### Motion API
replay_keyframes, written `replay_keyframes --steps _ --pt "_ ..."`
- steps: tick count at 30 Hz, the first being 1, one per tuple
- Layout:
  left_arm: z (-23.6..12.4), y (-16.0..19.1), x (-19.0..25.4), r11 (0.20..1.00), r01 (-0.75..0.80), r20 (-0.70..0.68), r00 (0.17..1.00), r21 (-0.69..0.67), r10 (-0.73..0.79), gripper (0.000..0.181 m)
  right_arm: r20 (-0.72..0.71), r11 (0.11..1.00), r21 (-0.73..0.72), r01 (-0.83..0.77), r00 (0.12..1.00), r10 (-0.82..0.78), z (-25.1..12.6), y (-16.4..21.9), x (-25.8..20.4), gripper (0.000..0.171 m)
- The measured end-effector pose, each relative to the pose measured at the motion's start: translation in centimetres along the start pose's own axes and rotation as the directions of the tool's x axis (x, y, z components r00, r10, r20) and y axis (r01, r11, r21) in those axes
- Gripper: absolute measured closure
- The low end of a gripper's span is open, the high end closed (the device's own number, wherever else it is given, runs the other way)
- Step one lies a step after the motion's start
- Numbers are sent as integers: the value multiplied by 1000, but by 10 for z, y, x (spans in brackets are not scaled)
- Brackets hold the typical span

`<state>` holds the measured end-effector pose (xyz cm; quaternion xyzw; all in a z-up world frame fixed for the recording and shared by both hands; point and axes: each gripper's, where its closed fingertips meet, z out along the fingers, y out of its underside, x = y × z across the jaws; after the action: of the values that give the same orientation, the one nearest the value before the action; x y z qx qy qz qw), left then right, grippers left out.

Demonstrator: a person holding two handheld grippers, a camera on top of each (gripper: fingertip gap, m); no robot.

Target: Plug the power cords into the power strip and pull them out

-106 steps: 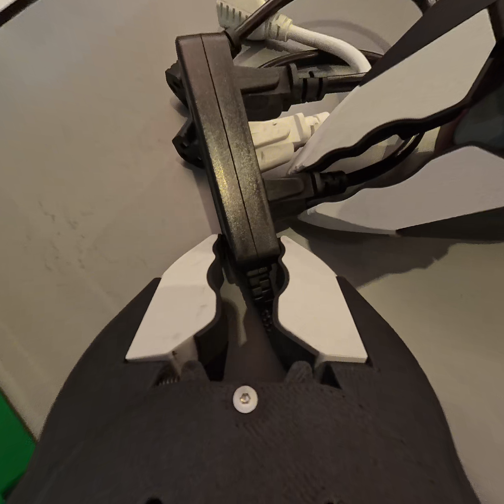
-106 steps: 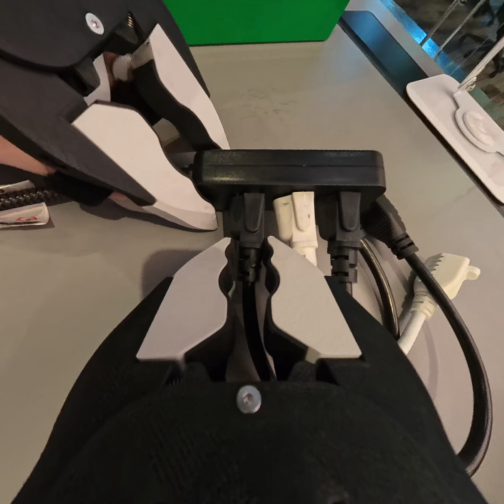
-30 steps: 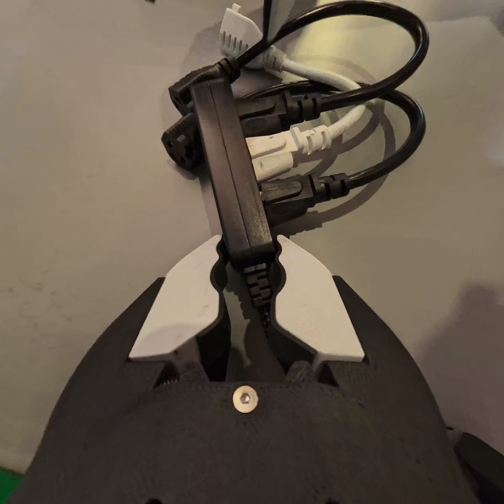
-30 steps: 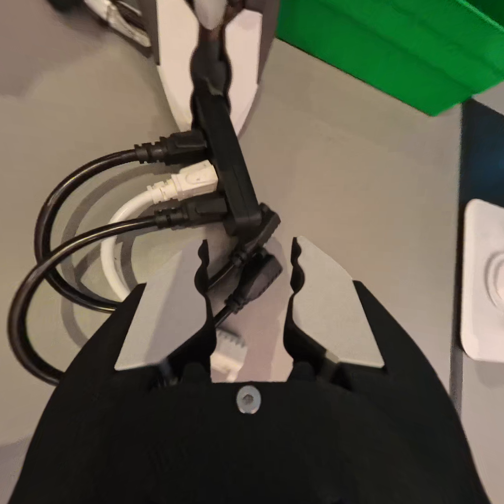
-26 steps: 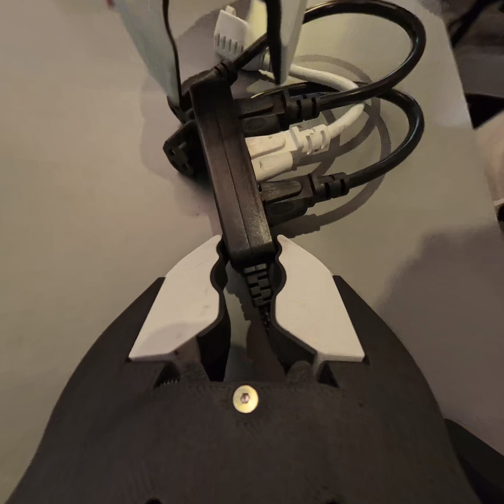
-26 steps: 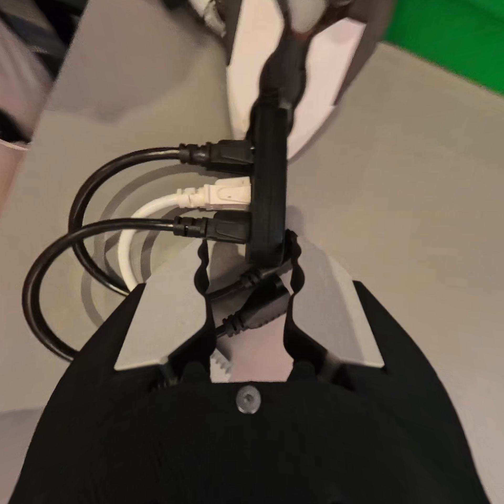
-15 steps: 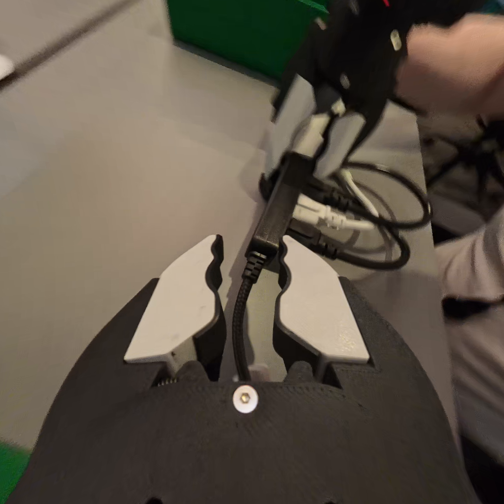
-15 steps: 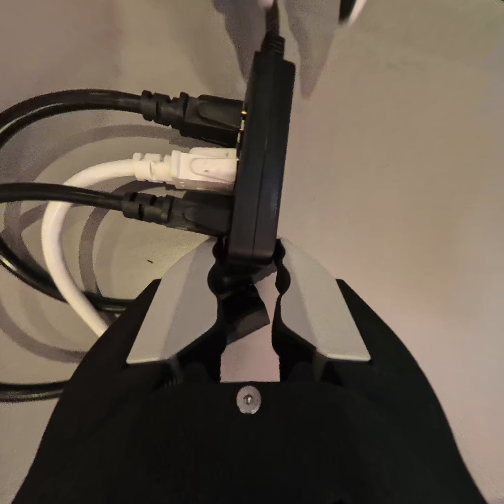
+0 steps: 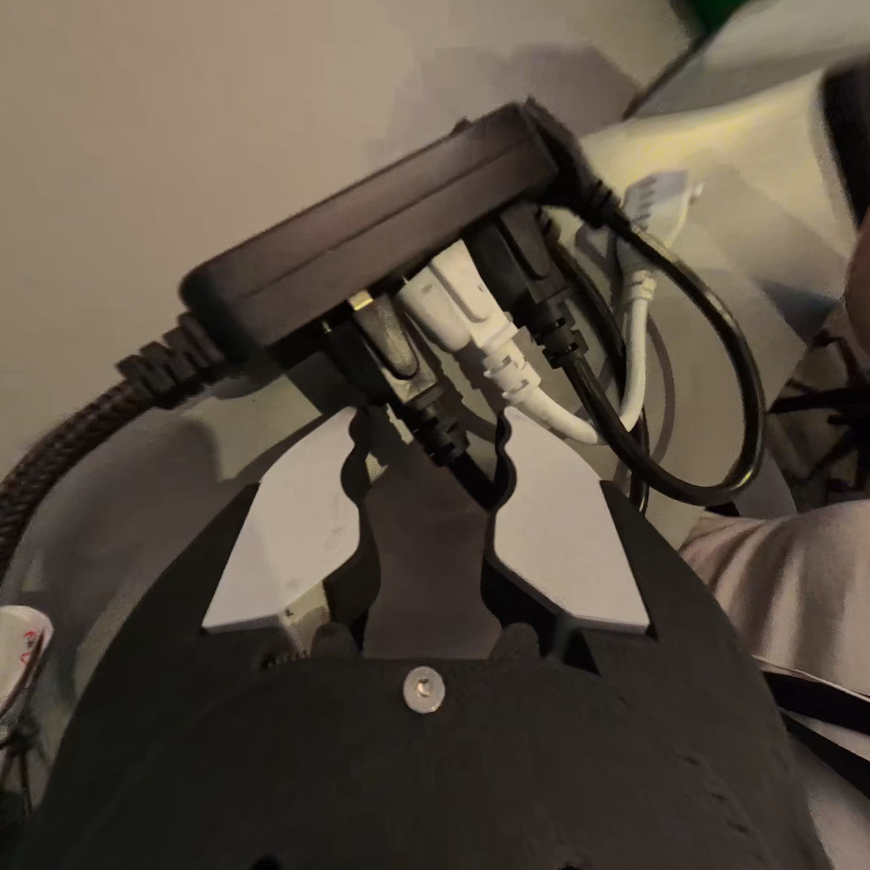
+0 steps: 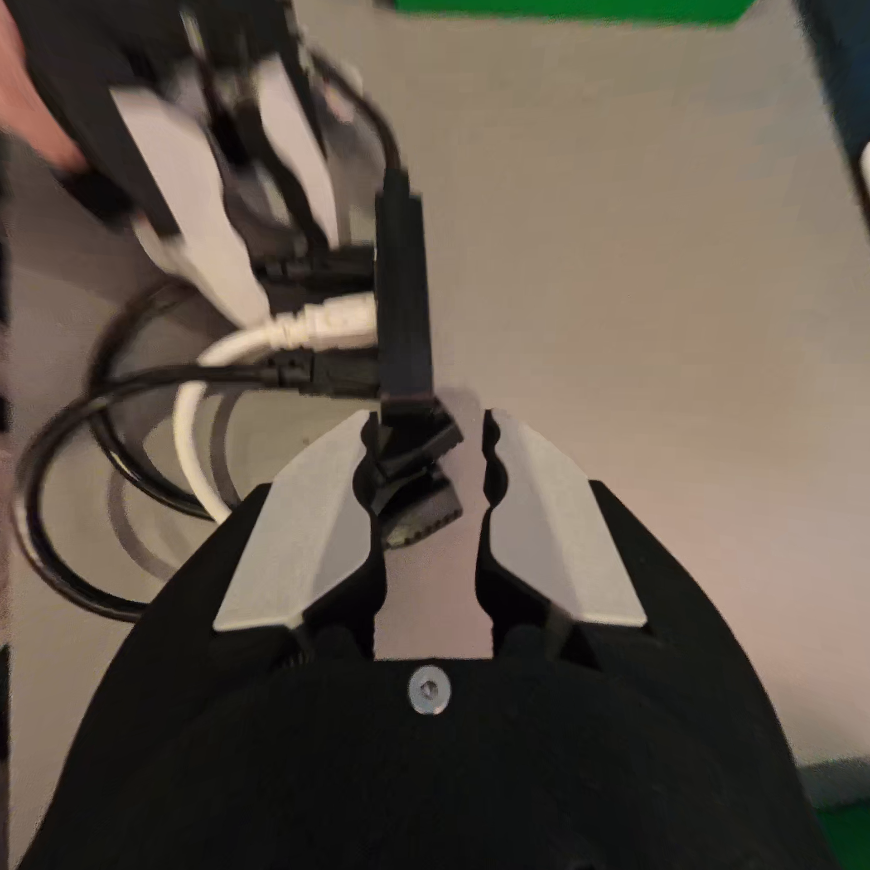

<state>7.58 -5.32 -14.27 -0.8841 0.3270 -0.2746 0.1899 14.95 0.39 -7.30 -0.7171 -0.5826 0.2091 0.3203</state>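
A black power strip (image 9: pixel 367 235) lies on its edge on the grey table, also seen end-on in the right wrist view (image 10: pixel 405 301). Two black plugs (image 9: pixel 390 348) and a white plug (image 9: pixel 461 306) sit in it. My left gripper (image 9: pixel 428 423) is open on the plug side, and the nearest black plug's cord runs between its fingers. My right gripper (image 10: pixel 430 419) is open at the strip's near end, with loose black connector ends (image 10: pixel 419 447) between its fingers. The left gripper (image 10: pixel 245 197) shows blurred in the right wrist view.
The strip's braided cord (image 9: pixel 70 433) curves off to the left. The plugged cords loop on the table (image 10: pixel 70 471). A green bin (image 10: pixel 565 7) stands at the far edge. A person's sleeve (image 9: pixel 777 588) is at the right.
The left gripper let go of the strip's cord end and swung round to the plug side. The right gripper, shut on the strip's far end half a second ago, has opened.
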Motion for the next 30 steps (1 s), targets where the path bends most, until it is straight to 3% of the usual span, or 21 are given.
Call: replay_keyframes --steps 2,3,4,7,9,11,16,19,25,30 --pt "4 4 -7 998 -23 79 996 -57 27 141 66 988 140 -72 996 64 -3 -34 6 128" --pt "4 3 -10 997 -27 108 994 -76 36 143 139 985 140 -103 987 84 5 -41 1 130" --pt "3 3 -9 995 -37 101 994 -95 46 156 204 992 71 -102 975 86 18 -38 -7 130" --pt "5 4 -14 990 -53 123 990 -128 69 157 131 980 -199 -29 990 56 59 -13 -1 131" --pt "5 4 -15 988 -49 130 989 -145 68 158 213 962 -270 -44 972 105 66 -10 -14 143" --pt "6 3 -17 986 -59 158 984 -156 84 158 199 943 -329 -54 972 126 67 -6 -14 142" --pt "5 5 -18 981 -79 180 977 -175 111 157 210 944 -331 -5 975 79 61 6 -15 136" --pt "5 4 -17 989 -58 164 983 -133 80 158 211 953 -303 -34 972 101 62 5 -13 140" --pt "6 4 -15 987 -156 178 971 -40 160 151 221 952 -304 18 974 53 71 4 -17 140" --pt "5 3 -18 986 -164 152 974 -35 167 157 186 957 -285 60 982 -7 73 1 -17 142"
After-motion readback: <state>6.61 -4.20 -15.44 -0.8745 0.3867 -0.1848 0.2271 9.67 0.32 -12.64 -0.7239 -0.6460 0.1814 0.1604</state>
